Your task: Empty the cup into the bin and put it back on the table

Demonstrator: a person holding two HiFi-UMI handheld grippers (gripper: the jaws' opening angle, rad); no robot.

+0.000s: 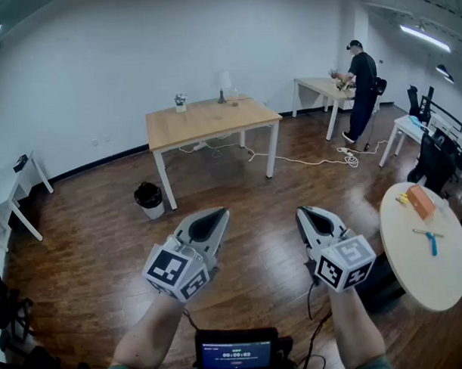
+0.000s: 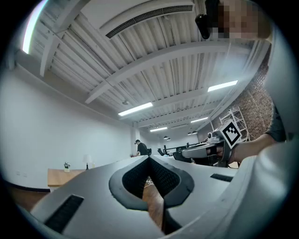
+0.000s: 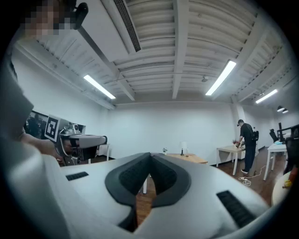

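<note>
A small white cup with greenery in it stands near the back left corner of the wooden table, far ahead of both grippers. A black bin with a white liner sits on the floor by the table's front left leg. My left gripper and right gripper are held side by side over the floor, well short of the table. Each is shut with nothing between its jaws. The left gripper view shows the left gripper's tips meeting, and the right gripper view shows the same for the right gripper.
A lamp stands on the wooden table. A round white table with an orange box is close on my right. A person works at a far table, with cables on the floor and a white desk at left.
</note>
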